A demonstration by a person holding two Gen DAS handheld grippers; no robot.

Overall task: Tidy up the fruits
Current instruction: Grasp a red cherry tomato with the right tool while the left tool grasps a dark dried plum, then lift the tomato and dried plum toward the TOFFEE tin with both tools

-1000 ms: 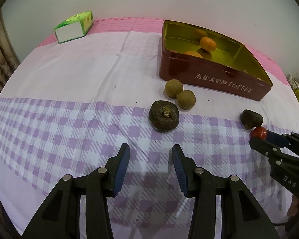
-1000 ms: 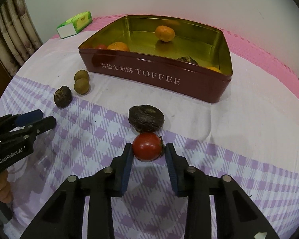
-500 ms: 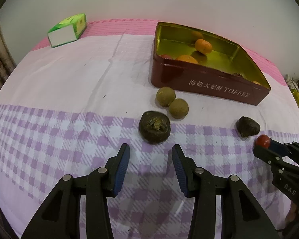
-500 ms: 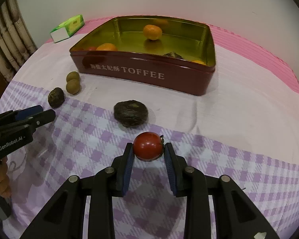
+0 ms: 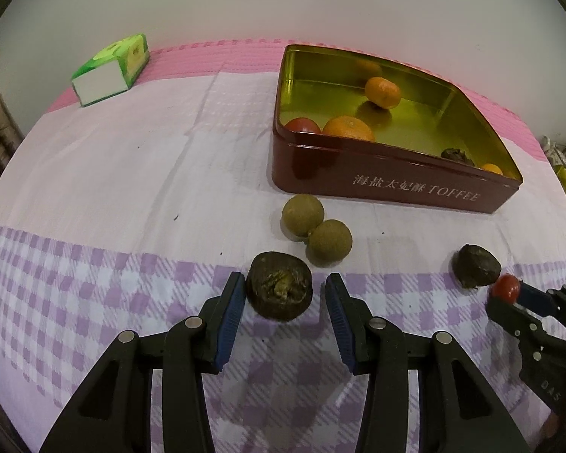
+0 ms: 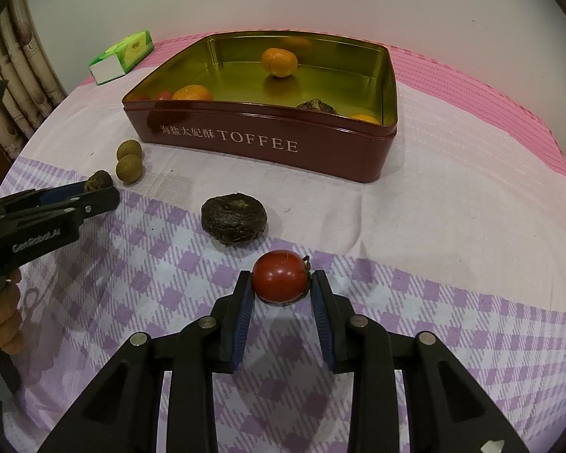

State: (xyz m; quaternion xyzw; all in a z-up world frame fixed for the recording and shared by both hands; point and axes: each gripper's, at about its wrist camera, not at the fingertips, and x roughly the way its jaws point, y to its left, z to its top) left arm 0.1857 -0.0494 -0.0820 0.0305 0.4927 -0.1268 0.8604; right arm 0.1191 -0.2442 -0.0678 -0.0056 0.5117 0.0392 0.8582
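The right tool [image 6: 281, 294] pinches a tomato [image 6: 280, 275] between its blue pads, above the checked cloth [image 6: 452, 302] on the worktop and well short of the tin [image 6: 268, 143]. The grip sits low on a round, smooth skin, so the tomato could squirt forward if the squeeze tightens, or drop and roll if it slackens on the way to the tin. Too much pressure would likely bruise or split it.

The left tool [image 5: 281, 302] is spread, its jaws on either side of a dark wrinkled fruit [image 5: 279, 290] lying on the cloth. The left pad is touching or nearly touching the fruit, while the right pad stands apart. Closing off-centre like this could push the fruit sideways or spin it out. The two brown round fruits [image 5: 315, 230] lie just beyond it, touching each other; a forward nudge could knock them rolling toward the tin wall.

A second dark fruit [image 6: 234, 219] lies between the tomato and the tin, so a low carry could clip it. The tin's near wall is tall enough to catch a tomato carried too low.
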